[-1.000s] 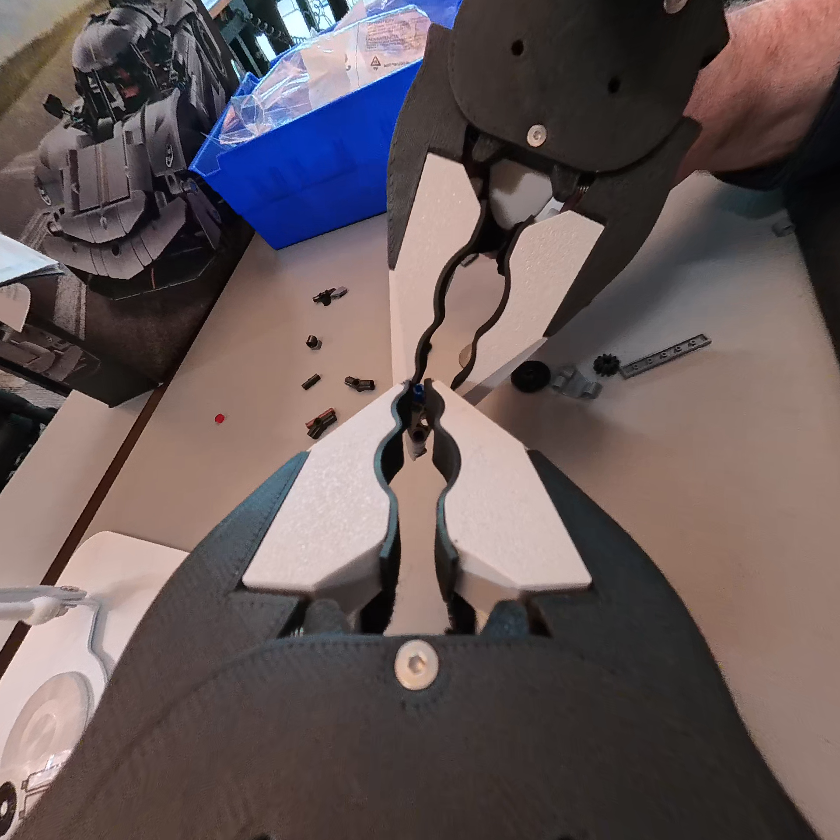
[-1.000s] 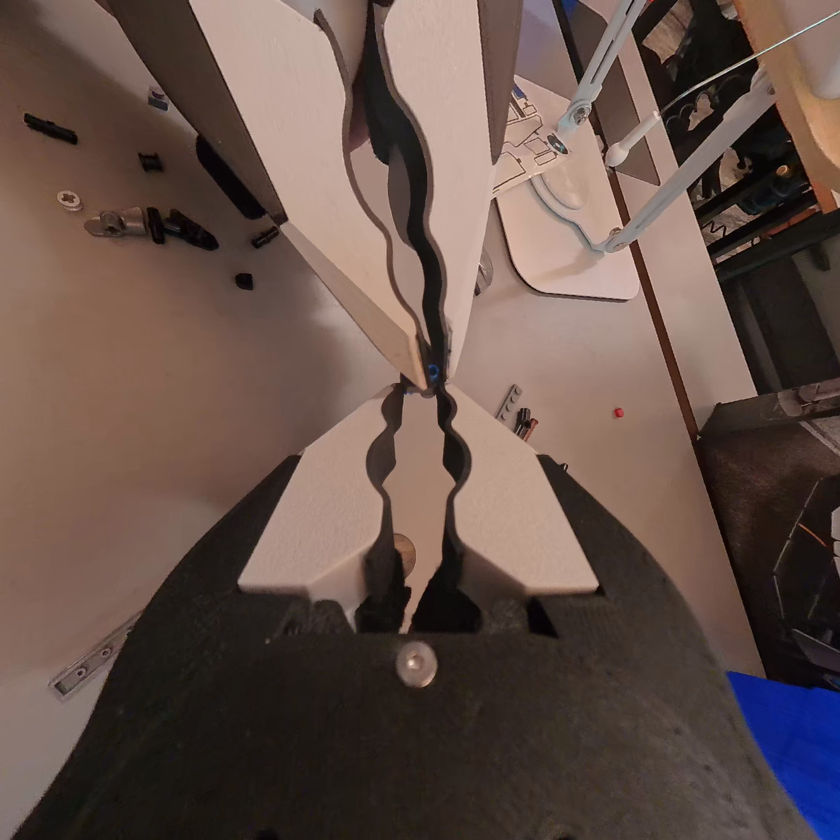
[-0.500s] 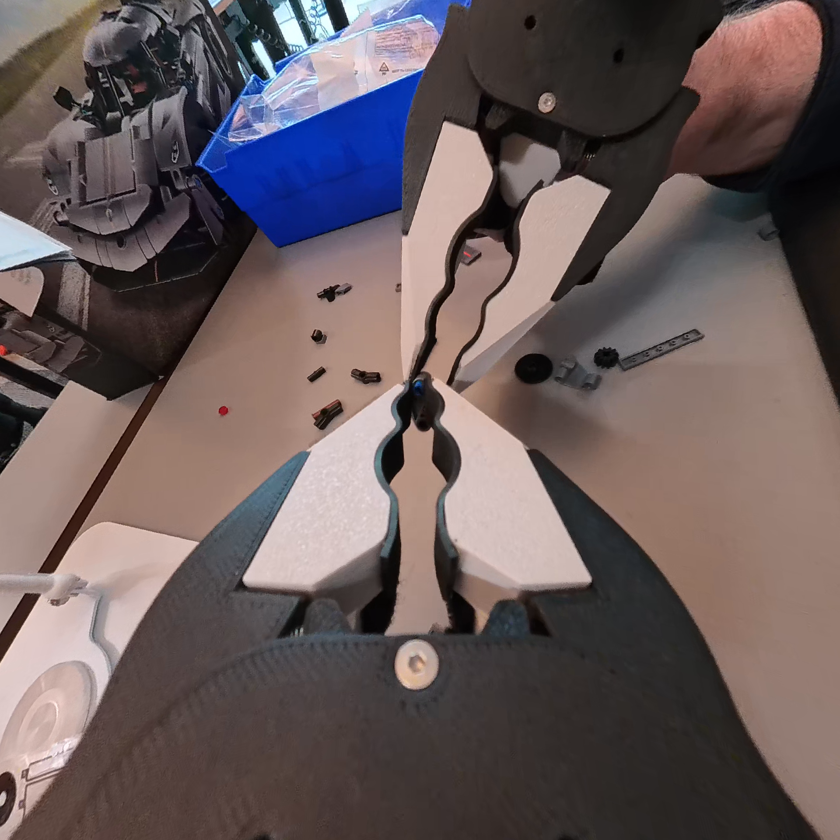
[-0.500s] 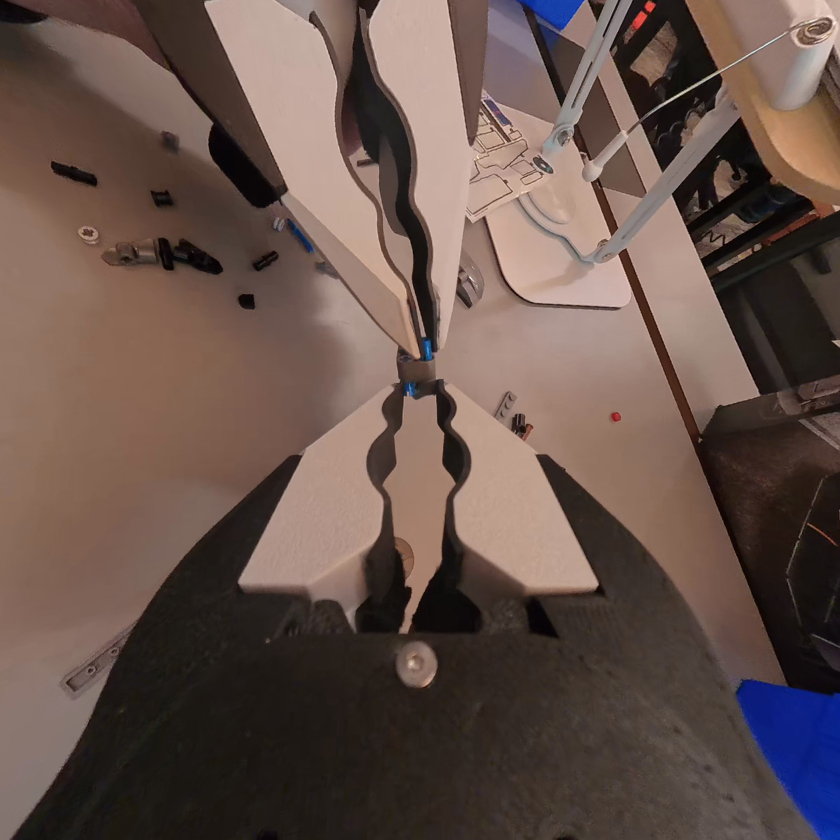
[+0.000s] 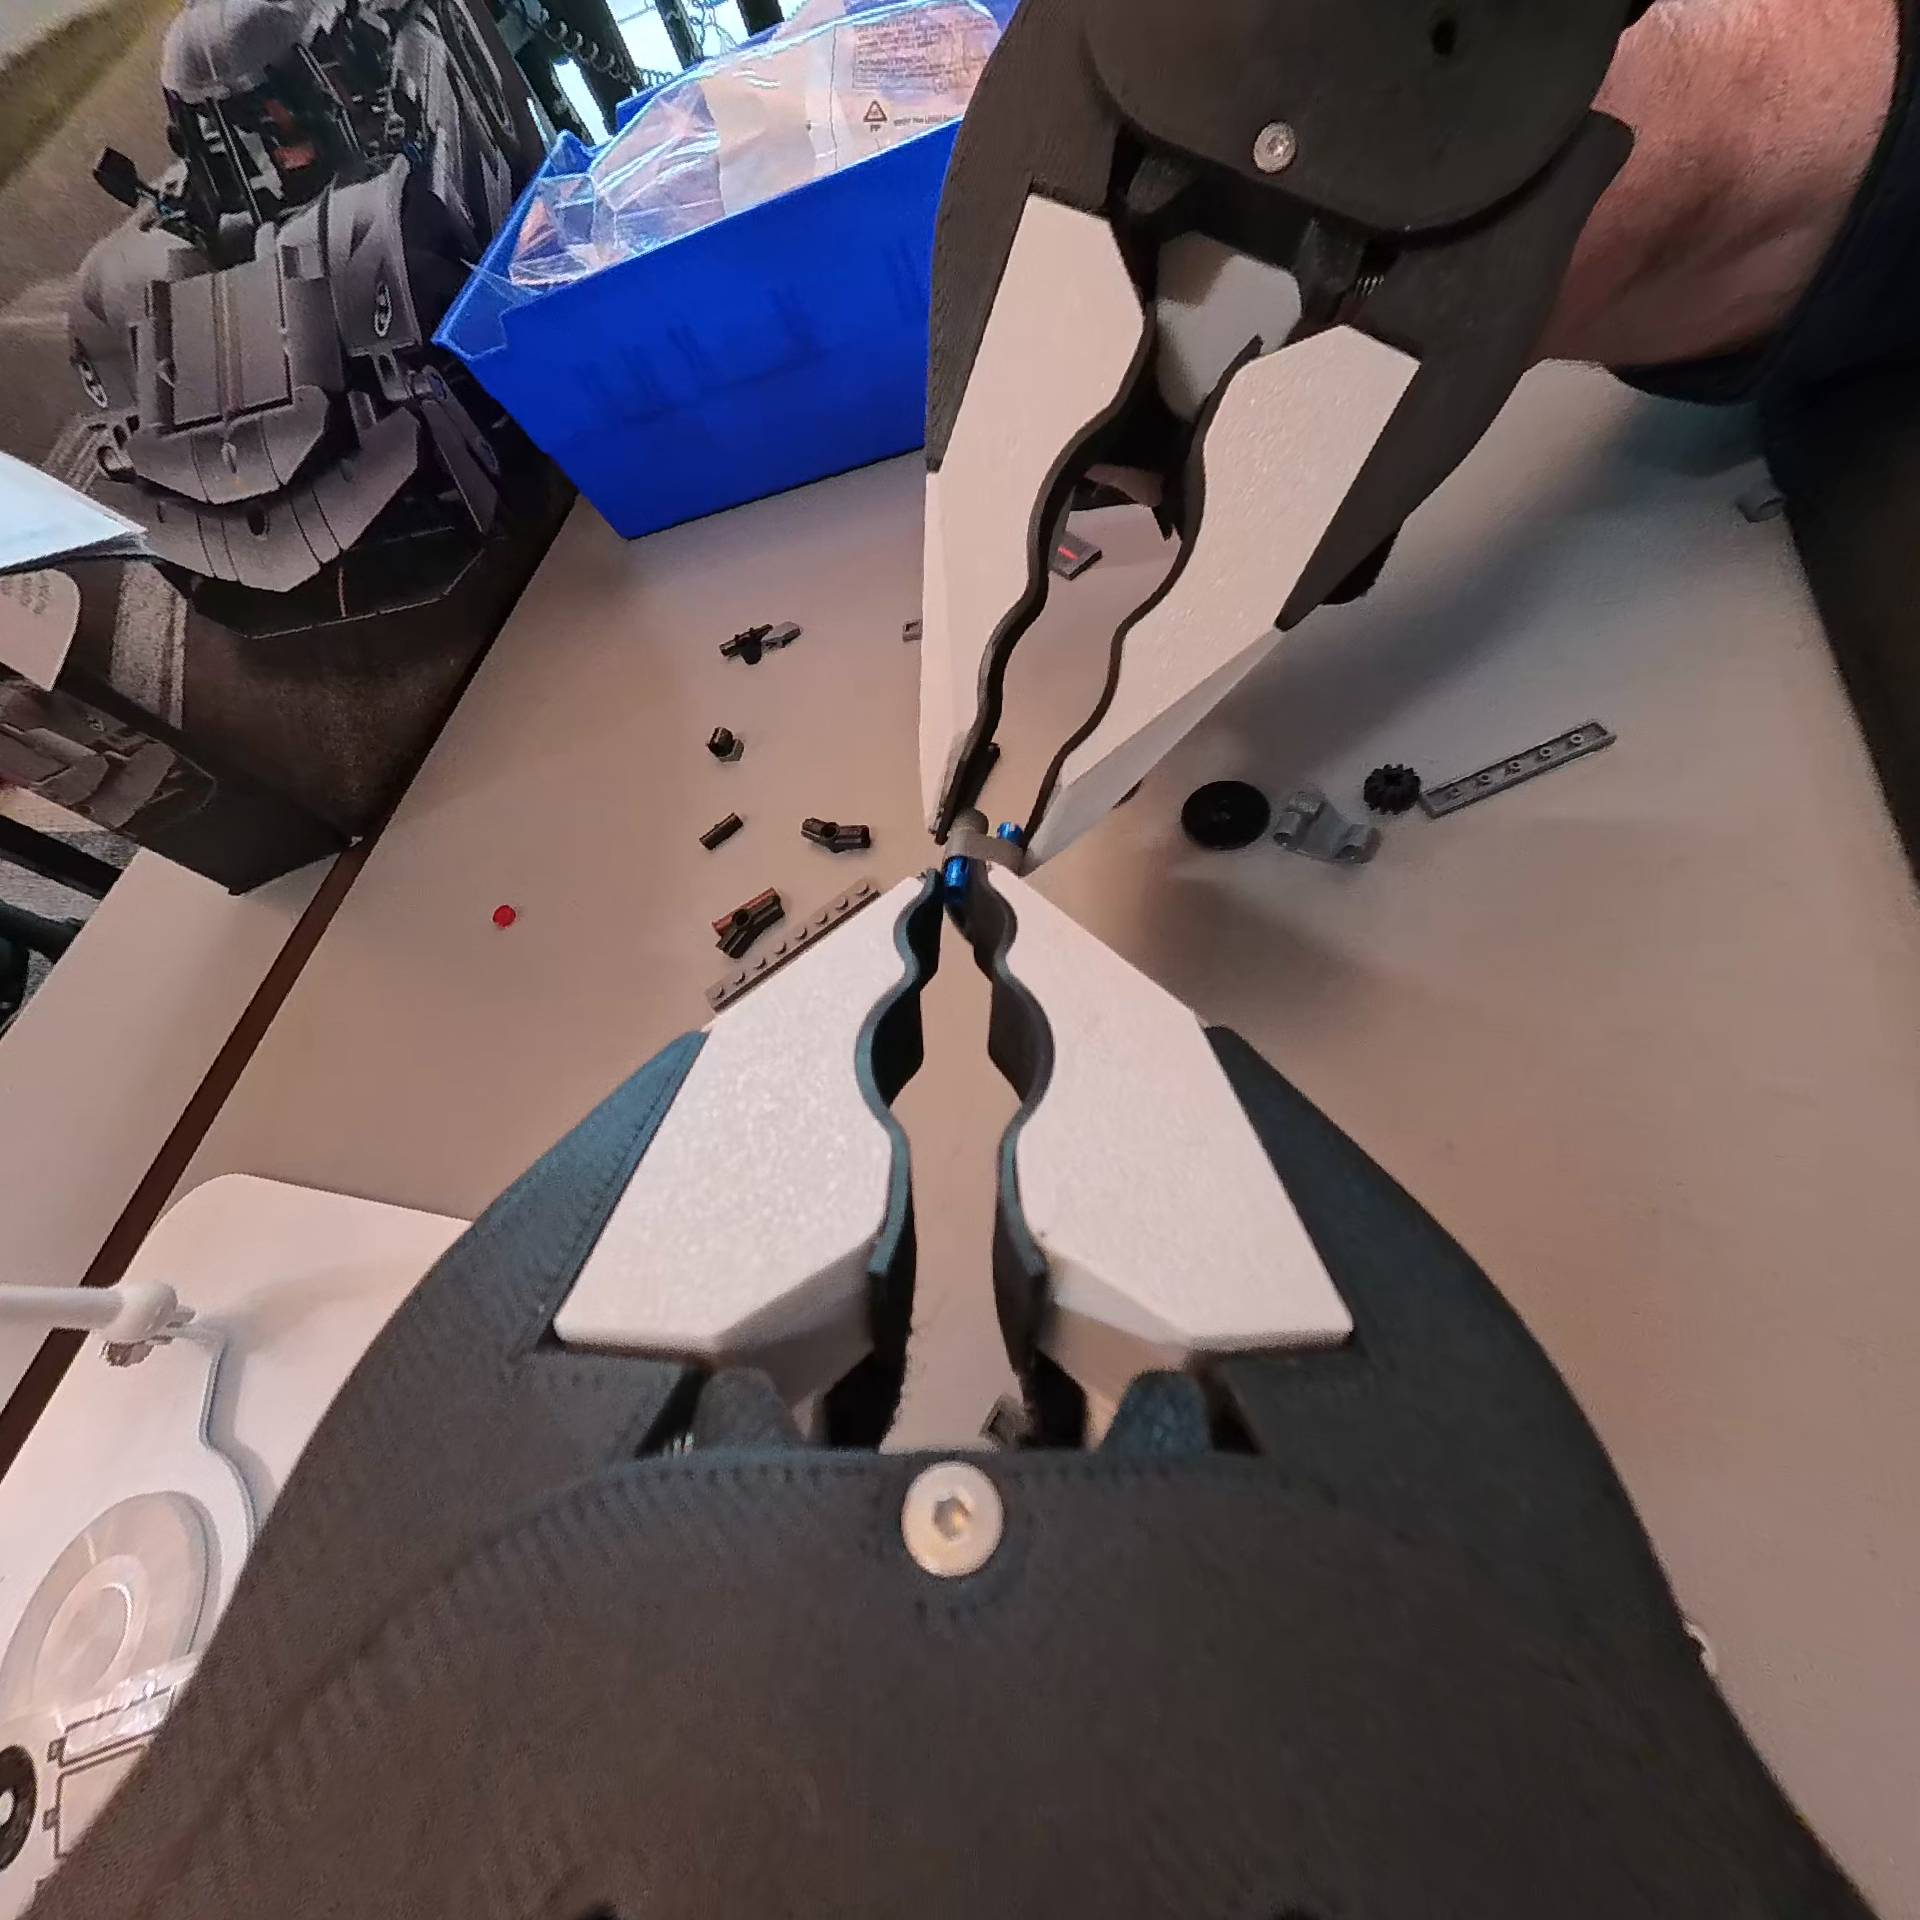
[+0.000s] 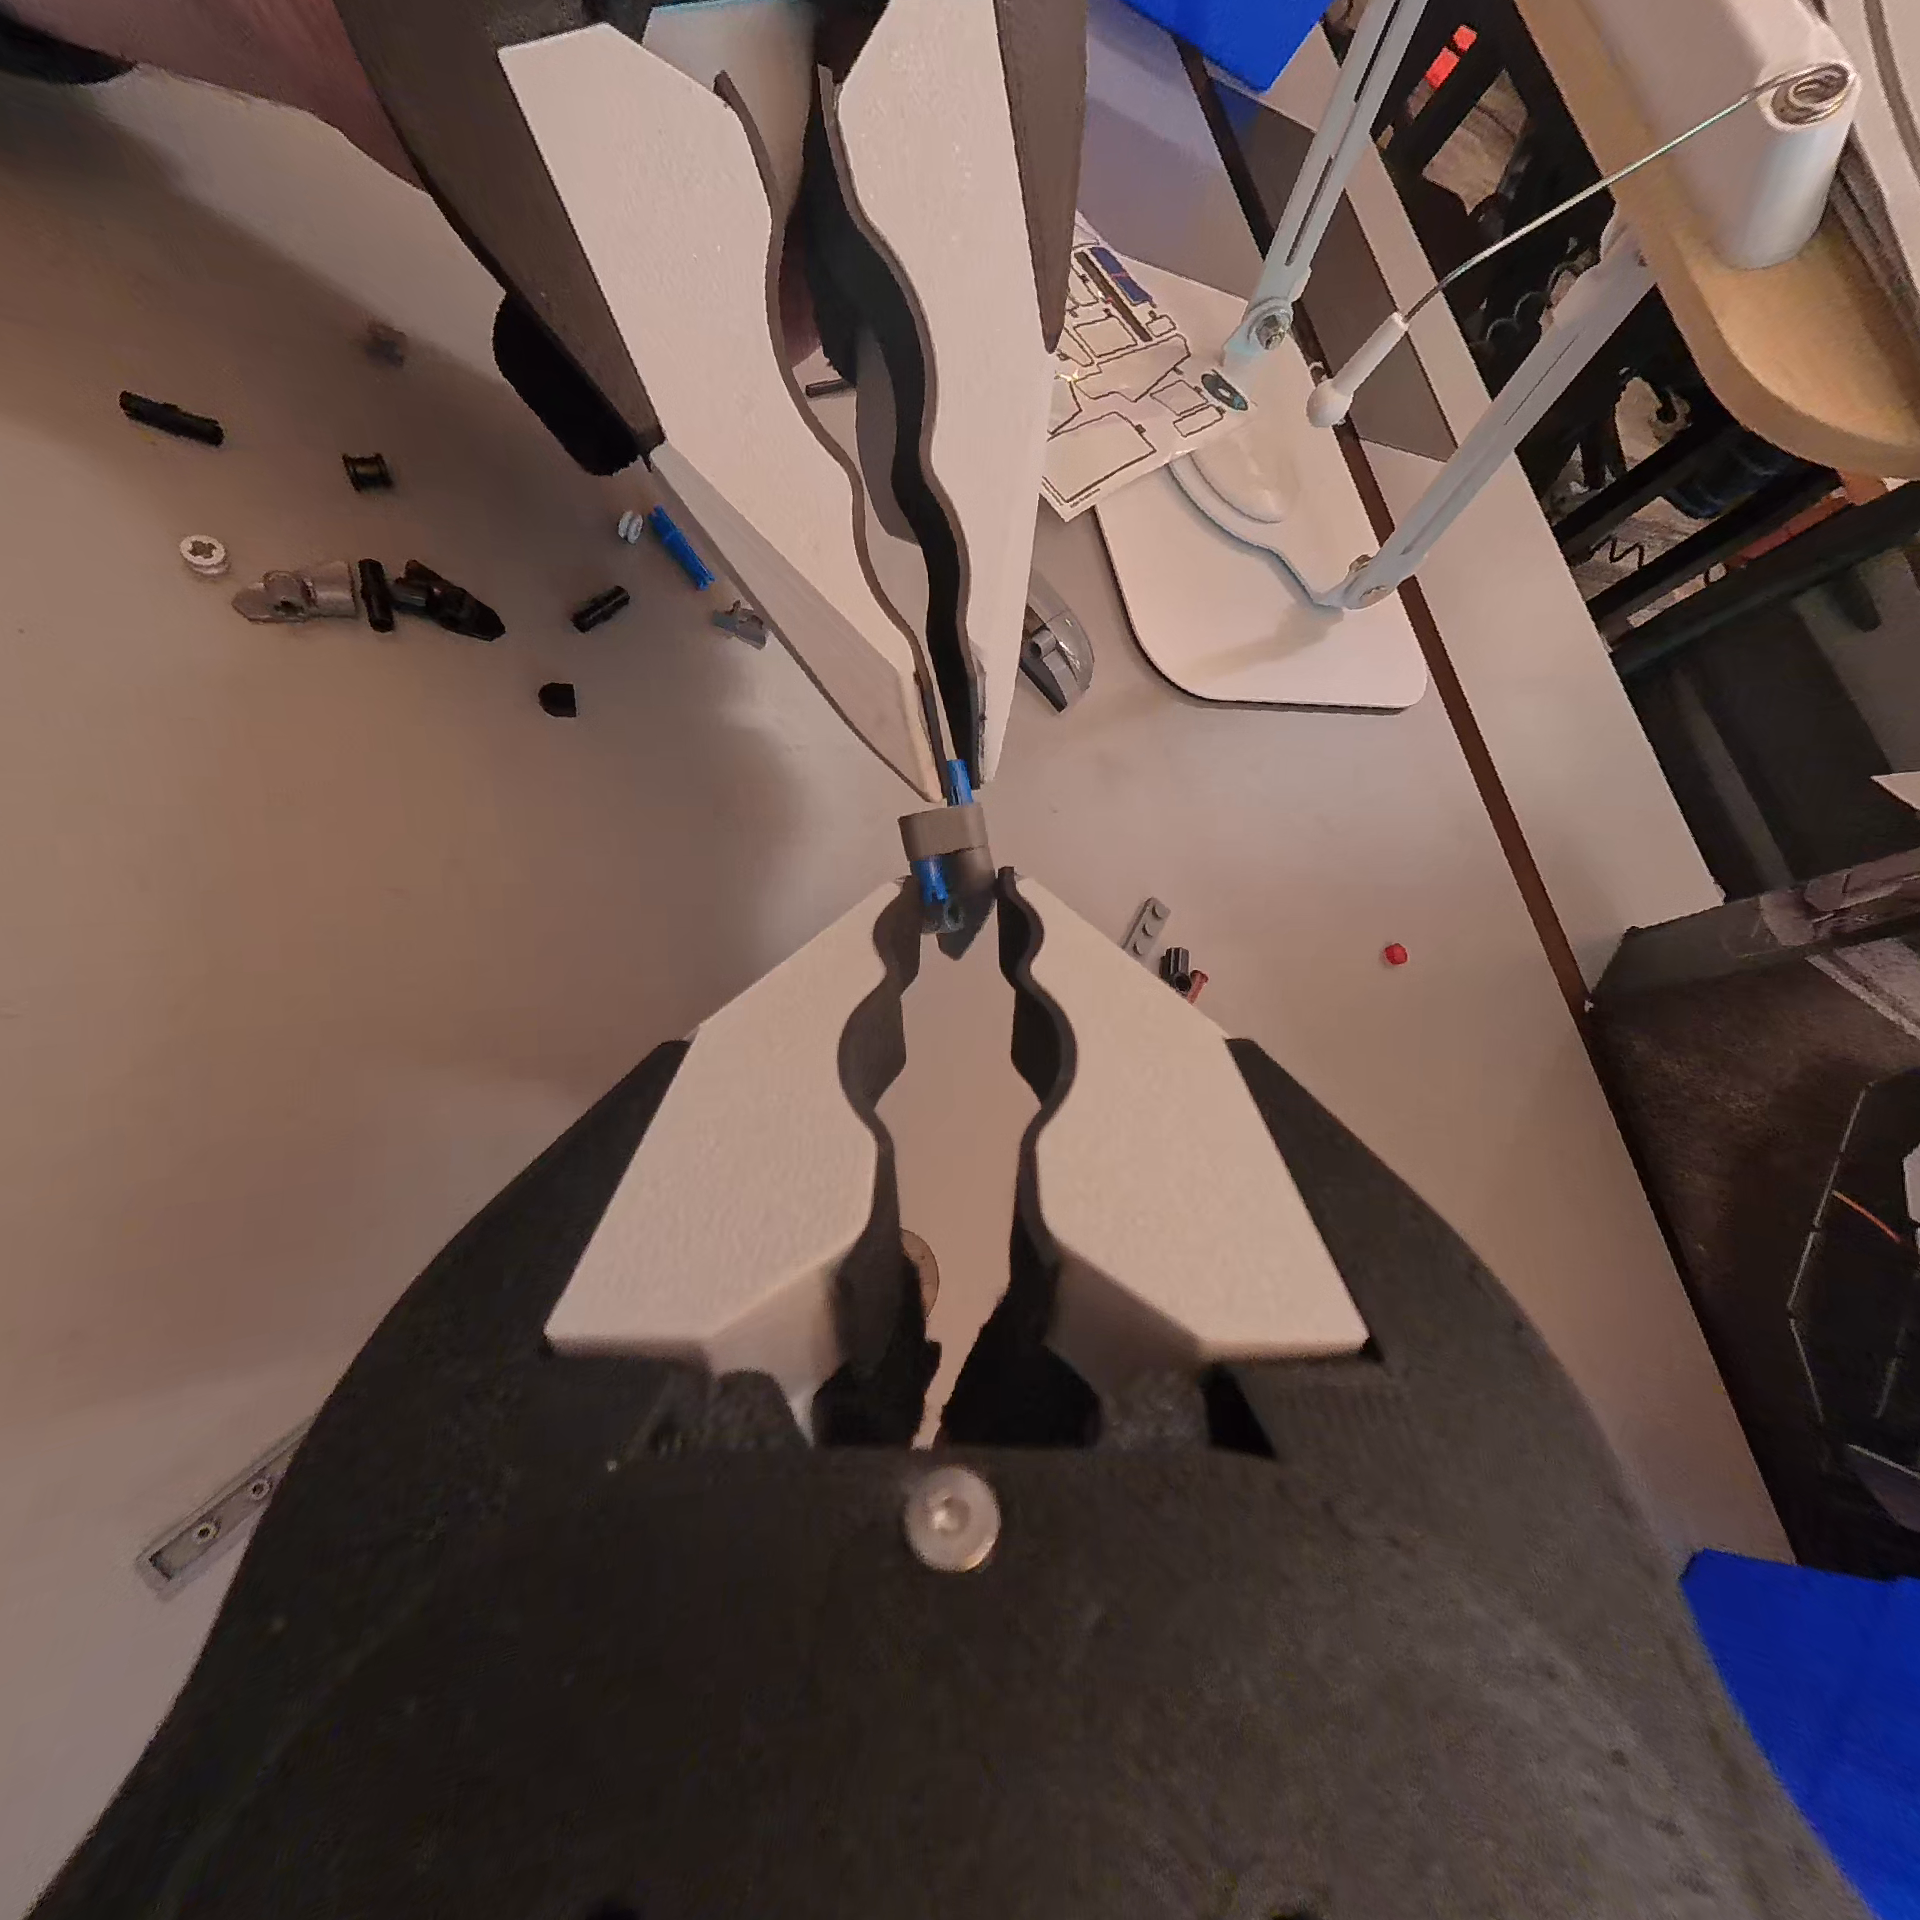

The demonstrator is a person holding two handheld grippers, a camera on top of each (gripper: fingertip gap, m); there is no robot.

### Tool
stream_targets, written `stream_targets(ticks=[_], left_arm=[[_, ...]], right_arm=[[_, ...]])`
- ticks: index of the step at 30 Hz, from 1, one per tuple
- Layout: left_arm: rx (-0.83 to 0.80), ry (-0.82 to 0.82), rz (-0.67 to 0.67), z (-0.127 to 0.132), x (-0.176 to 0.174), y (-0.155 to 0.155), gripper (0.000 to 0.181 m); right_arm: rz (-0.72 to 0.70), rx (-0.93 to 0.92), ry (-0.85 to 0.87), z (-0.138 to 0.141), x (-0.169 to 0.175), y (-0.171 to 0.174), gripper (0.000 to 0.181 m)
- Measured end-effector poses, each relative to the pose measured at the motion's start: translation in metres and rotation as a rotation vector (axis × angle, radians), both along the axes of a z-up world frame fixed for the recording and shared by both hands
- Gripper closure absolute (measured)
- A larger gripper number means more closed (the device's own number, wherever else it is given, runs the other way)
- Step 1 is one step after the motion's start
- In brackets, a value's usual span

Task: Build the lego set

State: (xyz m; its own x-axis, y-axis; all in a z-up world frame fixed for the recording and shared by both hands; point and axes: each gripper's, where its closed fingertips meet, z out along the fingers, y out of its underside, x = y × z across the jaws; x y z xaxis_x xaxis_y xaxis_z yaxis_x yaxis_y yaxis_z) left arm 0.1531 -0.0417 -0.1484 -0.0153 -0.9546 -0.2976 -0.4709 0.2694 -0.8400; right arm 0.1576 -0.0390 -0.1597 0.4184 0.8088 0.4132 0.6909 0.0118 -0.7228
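A small grey connector (image 6: 940,829) with blue pins (image 6: 933,883) hangs in the air between both grippers. My left gripper (image 5: 951,896) is shut on a blue pin (image 5: 956,883) that sticks out of the connector (image 5: 975,826). It shows in the right wrist view (image 6: 961,774) coming down from the top. My right gripper (image 6: 953,885) closes on the other end of the connector, with a narrow gap between its tips. It shows in the left wrist view (image 5: 989,831) tip to tip with the left one, above the table (image 5: 1455,1039).
A blue bin (image 5: 707,353) of bags and a printed box (image 5: 260,312) stand at the back left. Loose black pieces (image 5: 831,831), a red stud (image 5: 504,914), a black wheel (image 5: 1226,816), a gear (image 5: 1387,784) and a grey strip (image 5: 1517,769) lie around. A white lamp base (image 6: 1278,623) stands near the table edge. My two grippers' fingertips are within a few centimetres of each other. It is some 9 cm from my right tips to the black wheel (image 5: 1226,816).
Both grippers have risen and drawn a little apart. The grey connector with its blue pins now shows between the tips, where before the tips almost touched.
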Motion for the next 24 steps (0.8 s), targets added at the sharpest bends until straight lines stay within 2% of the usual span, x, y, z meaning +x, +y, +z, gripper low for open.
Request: stream_targets(ticks=[24], left_arm=[[0.004, 0.014, -0.014, -0.0020, -0.0008, -0.0016, 0.179]], right_arm=[[-0.004, 0.012, -0.029, -0.0021, 0.0014, 0.0007, 0.168]])
